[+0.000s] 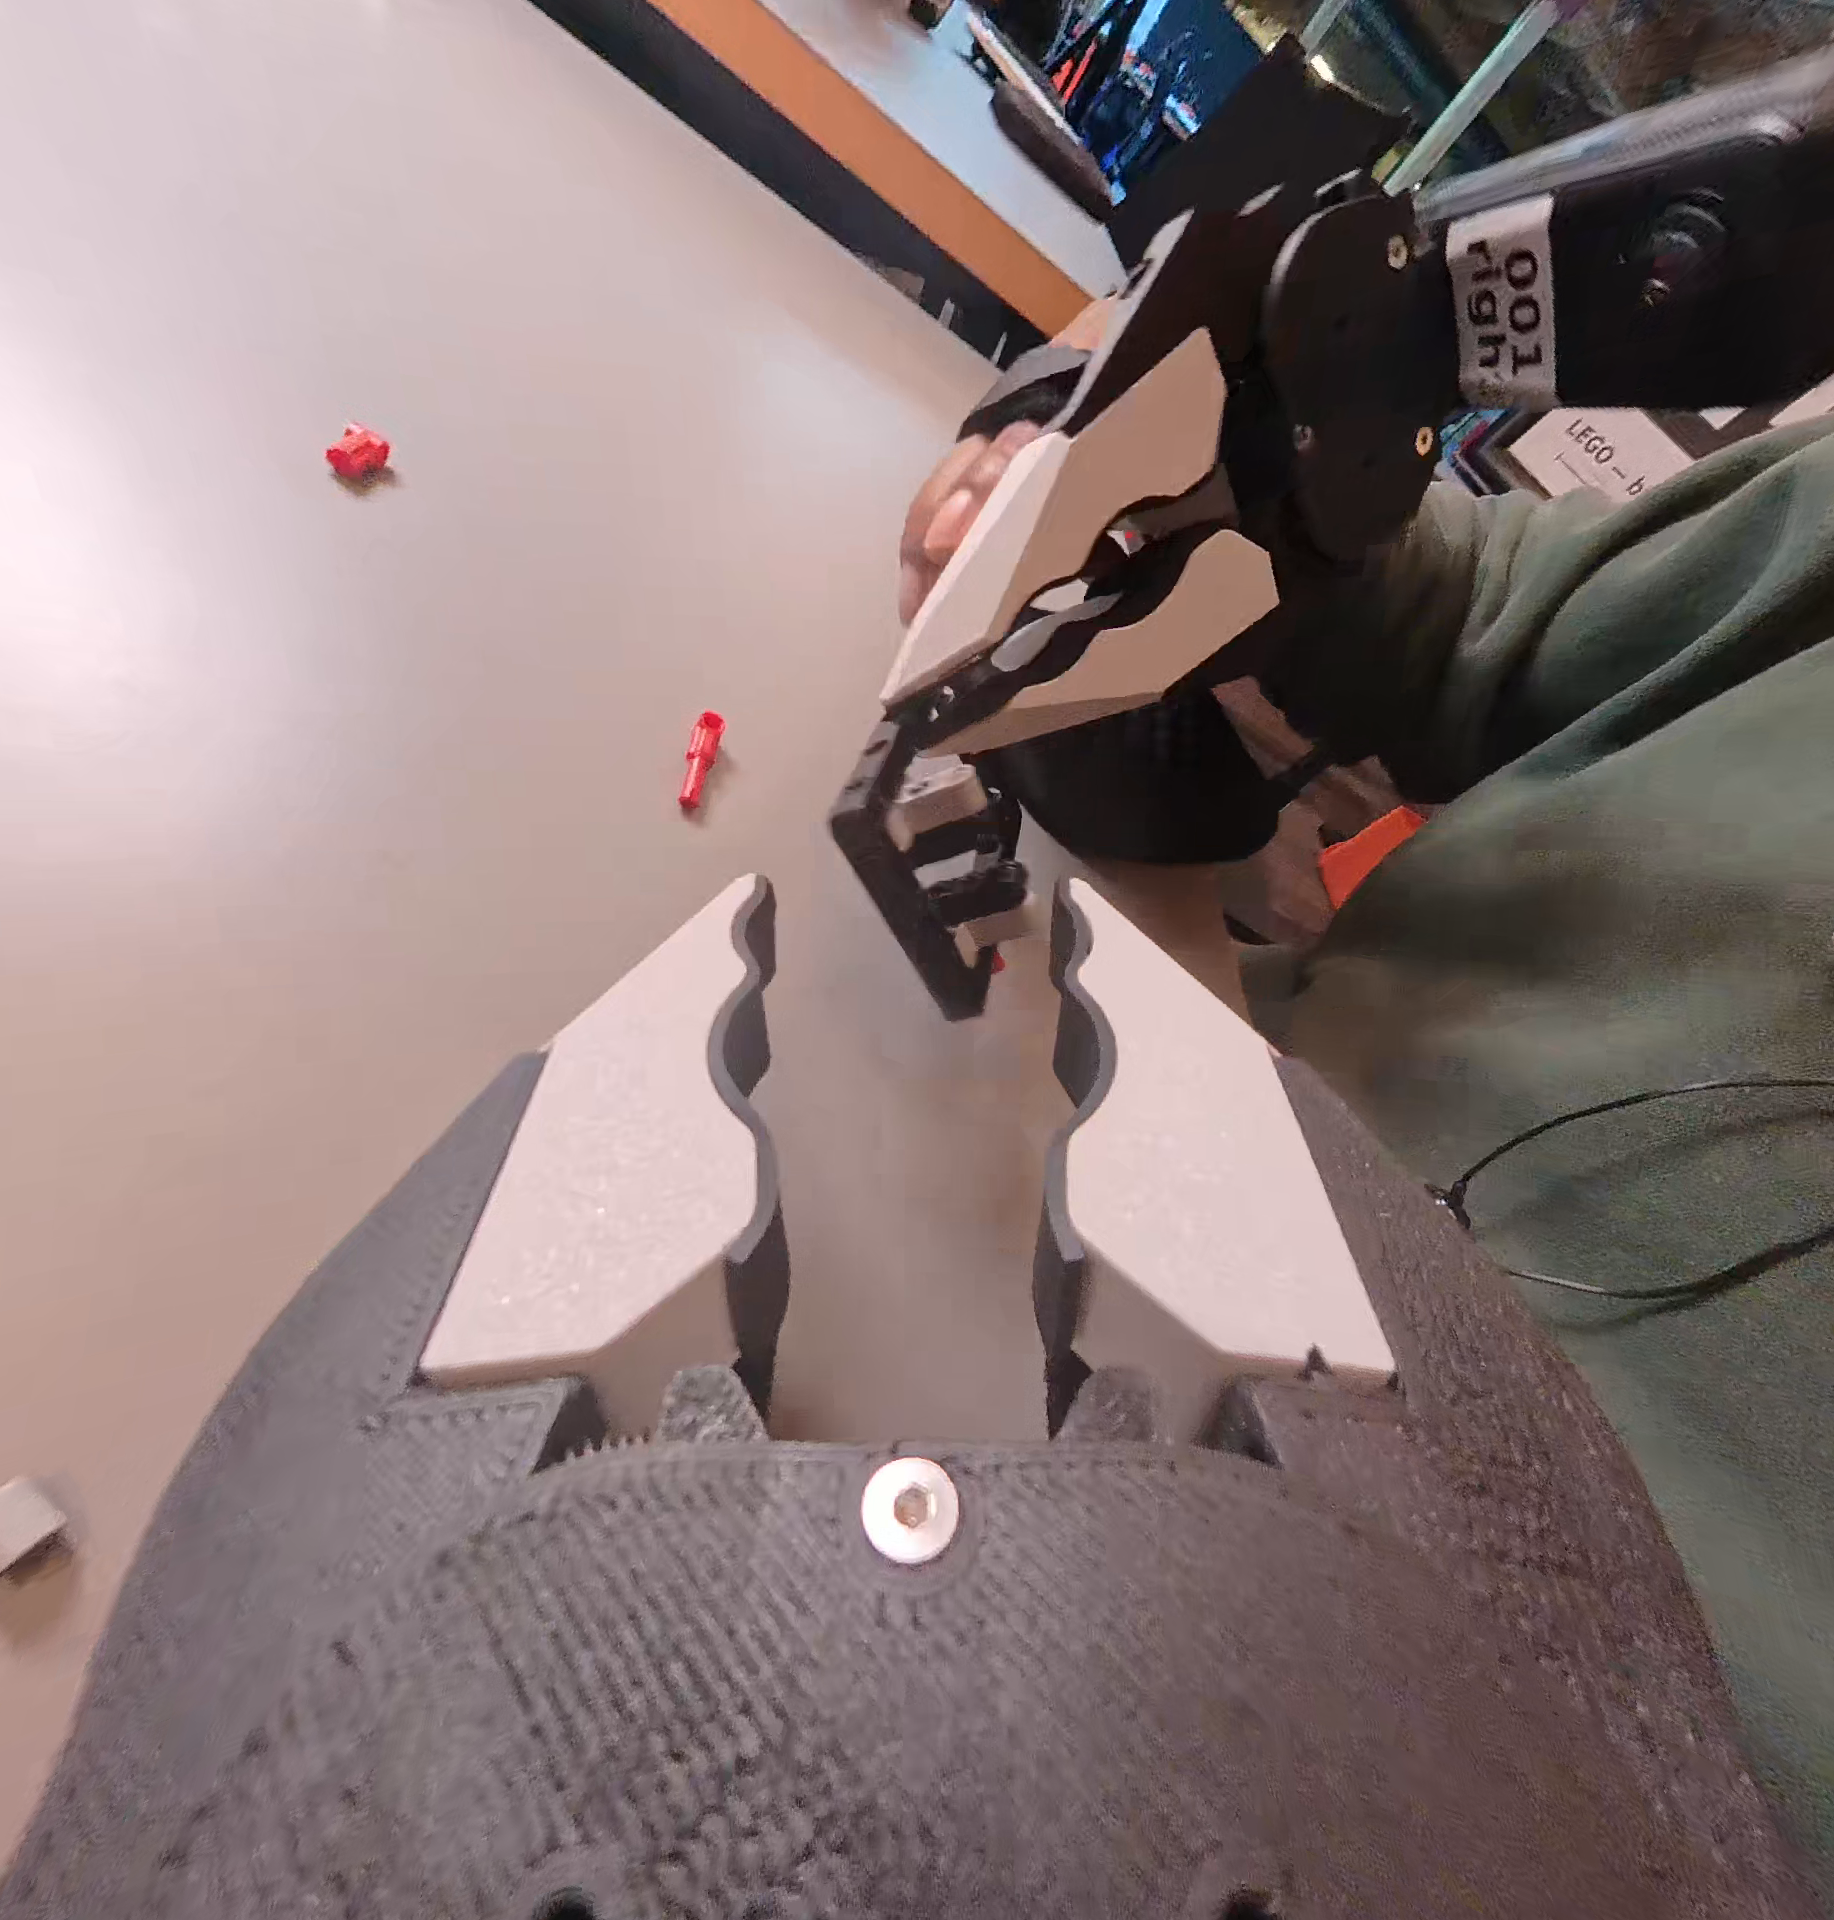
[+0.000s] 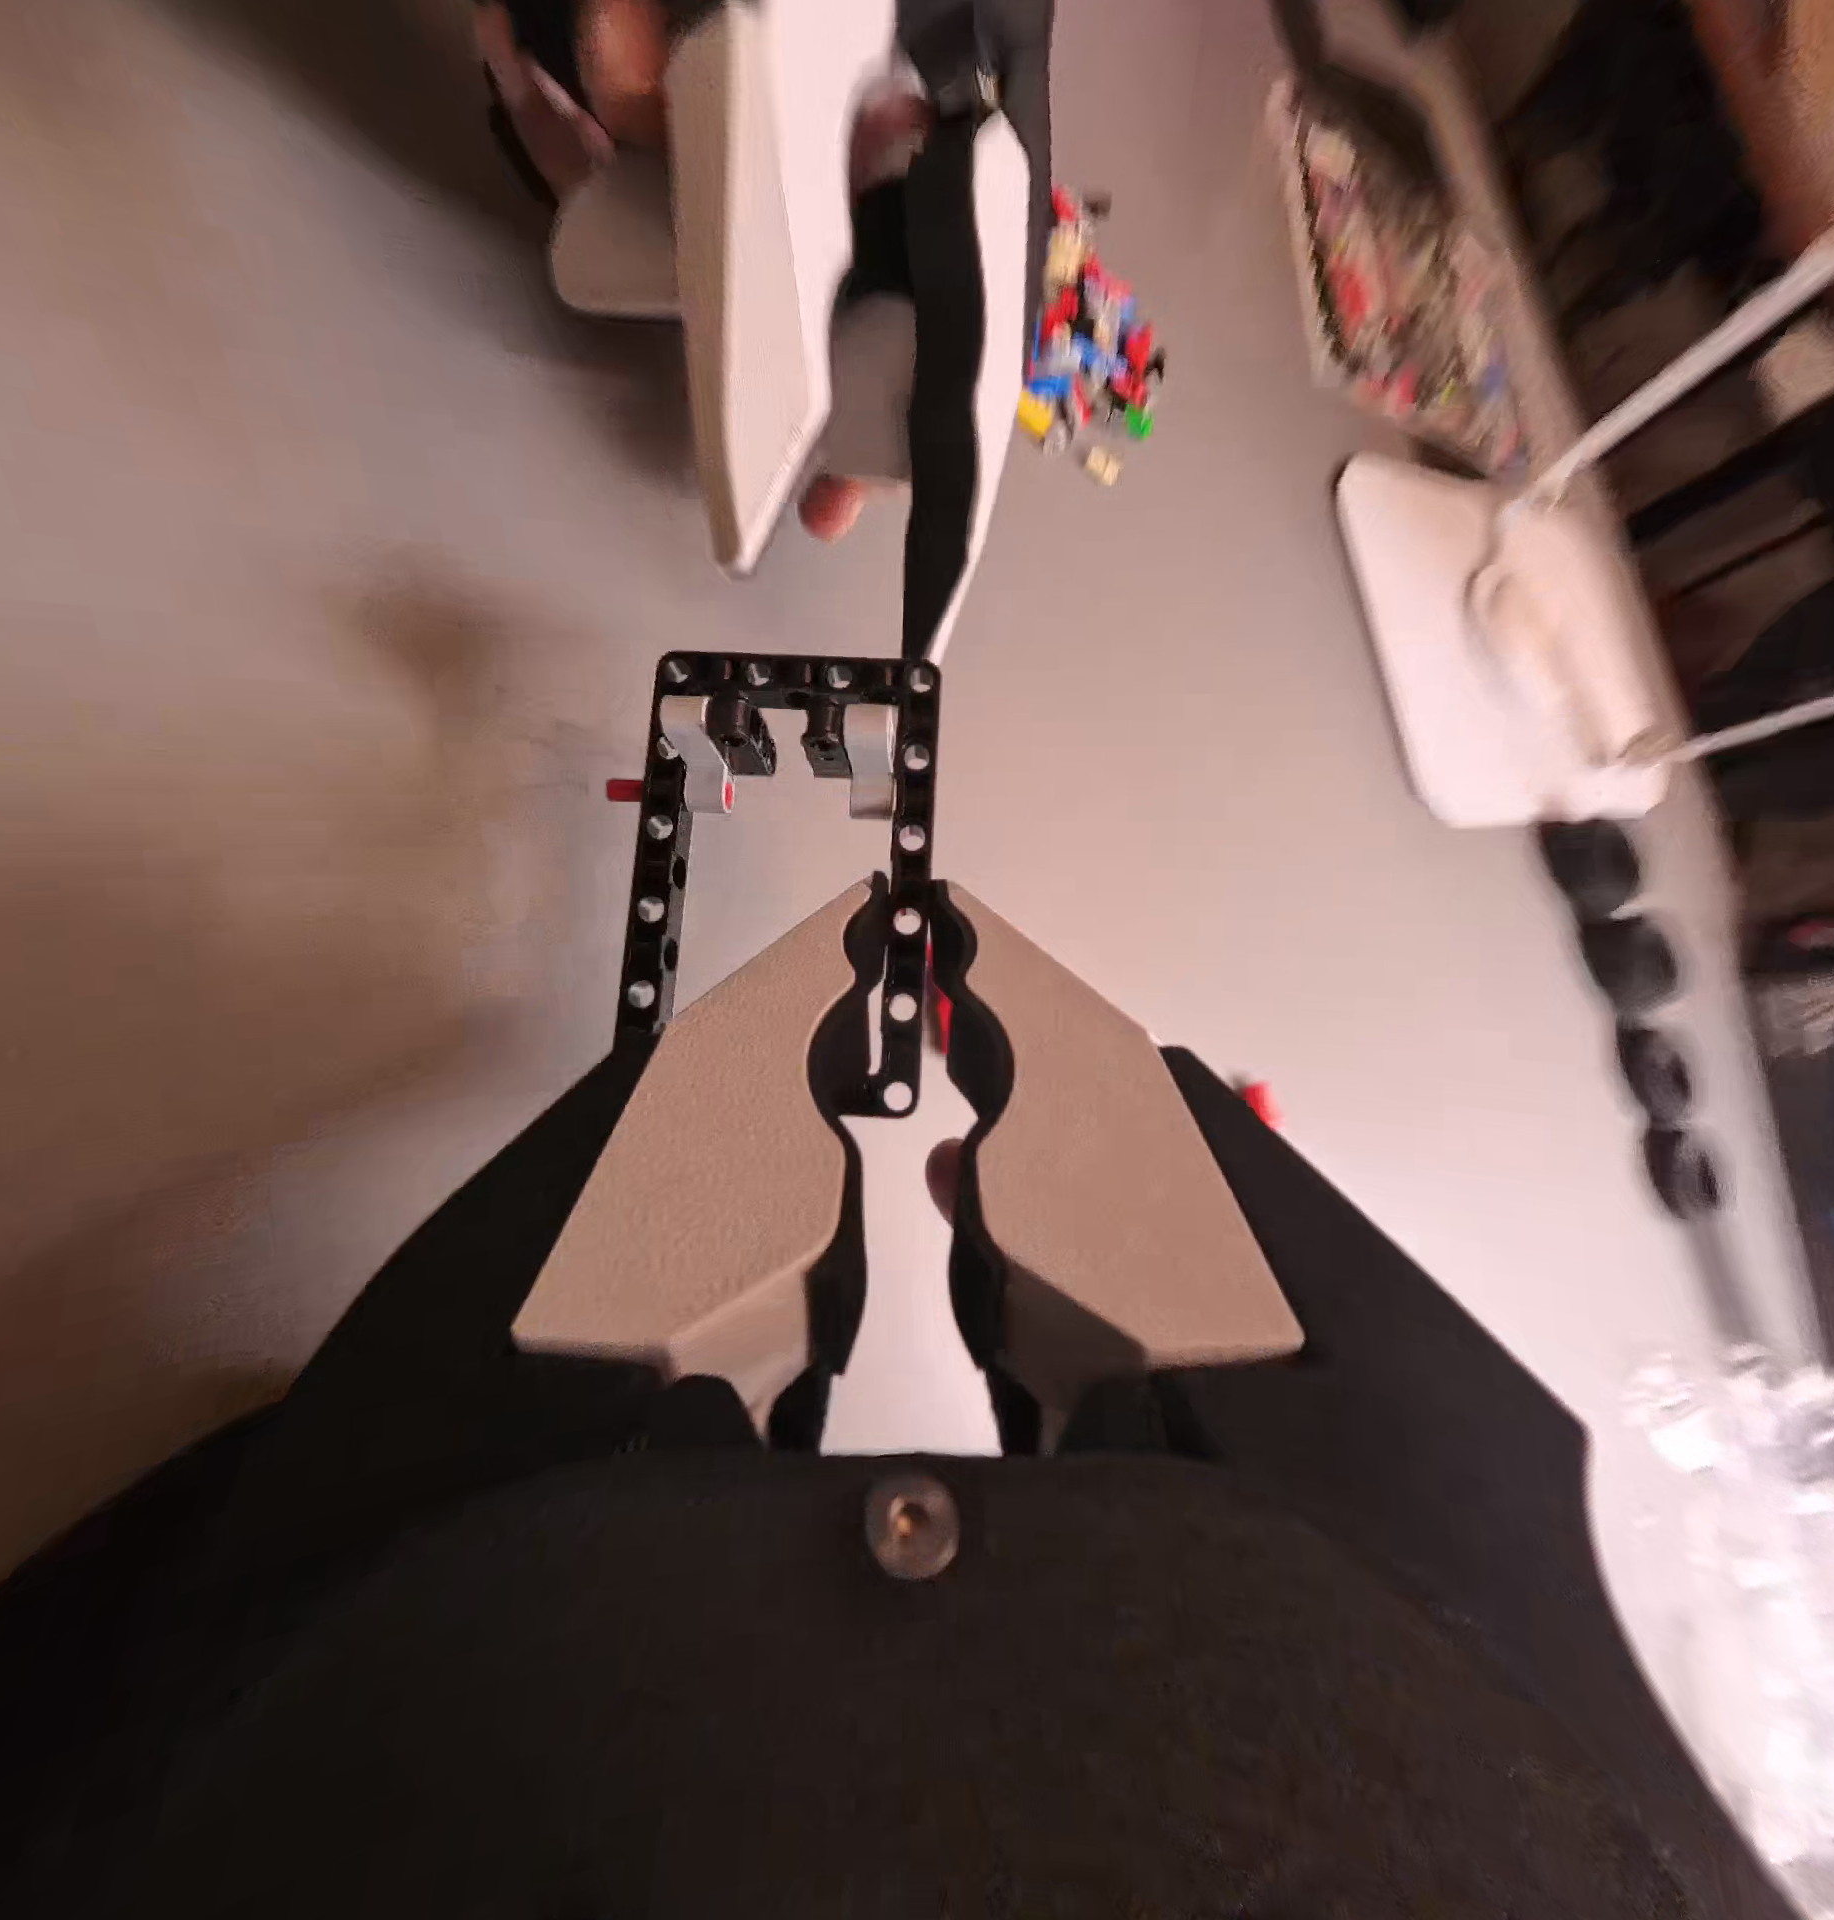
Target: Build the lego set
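Note:
A black U-shaped lego frame [image 2: 799,673] of holed beams carries two grey connectors [image 2: 700,758] and black pins inside its closed end. My right gripper [image 2: 908,891] is shut on the frame's right beam and holds it above the table. In the left wrist view the frame [image 1: 897,883] hangs from the right gripper [image 1: 918,717], just beyond my left gripper [image 1: 913,904]. The left gripper is open and empty, its fingertips on either side of the frame's lower end, apart from it. It also shows in the right wrist view [image 2: 835,597], beyond the frame.
On the pale table lie a red pin [image 1: 700,758], a small red piece [image 1: 357,452] and a grey piece [image 1: 9,1527]. A pile of mixed coloured pieces [image 2: 1089,343] lies farther off. A row of black tyres [image 2: 1640,987] and a white stand base [image 2: 1495,644] sit at the right. A green sleeve [image 1: 1567,831] fills the right. The gap from one gripper's tips to the other's is roughly 5 cm. The grey piece [image 1: 9,1527] is about 12 cm from my left fingertips and 20 cm from my right.

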The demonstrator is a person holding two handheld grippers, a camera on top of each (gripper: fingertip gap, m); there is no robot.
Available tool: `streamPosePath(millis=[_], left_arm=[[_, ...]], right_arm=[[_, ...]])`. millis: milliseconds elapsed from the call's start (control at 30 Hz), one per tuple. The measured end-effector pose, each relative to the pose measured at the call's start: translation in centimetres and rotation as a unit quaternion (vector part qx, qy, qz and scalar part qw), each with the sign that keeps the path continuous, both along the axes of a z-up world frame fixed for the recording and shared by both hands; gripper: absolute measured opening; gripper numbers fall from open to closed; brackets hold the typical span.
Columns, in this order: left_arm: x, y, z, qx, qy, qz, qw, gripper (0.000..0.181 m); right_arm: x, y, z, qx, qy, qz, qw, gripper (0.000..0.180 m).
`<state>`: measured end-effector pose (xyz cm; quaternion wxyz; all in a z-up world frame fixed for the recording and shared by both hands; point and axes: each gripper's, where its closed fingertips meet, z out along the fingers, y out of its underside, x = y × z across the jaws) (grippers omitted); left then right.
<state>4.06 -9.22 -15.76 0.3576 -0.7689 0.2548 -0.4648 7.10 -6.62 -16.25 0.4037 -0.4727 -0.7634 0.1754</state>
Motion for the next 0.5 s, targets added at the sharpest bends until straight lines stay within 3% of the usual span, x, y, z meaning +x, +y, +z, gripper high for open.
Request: streamPosePath(millis=[133,300,500], left_arm=[[0.7,0.0,0.6,0.075,0.047,0.005,0.996,0.048],[0.7,-0.1,1.4,0.254,0.185,0.008,0.949,0.046],[1.6,-1.2,0.0,0.3,0.261,-0.037,0.917,0.037]], right_arm=[[-0.5,-0.9,1.9,0.042,0.033,0.032,0.998,0.005],[-0.2,-1.5,2.3,0.005,0.04,0.046,0.998,0.005],[0.0,-2.9,1.2,-0.074,0.012,0.075,0.994,0.005]])
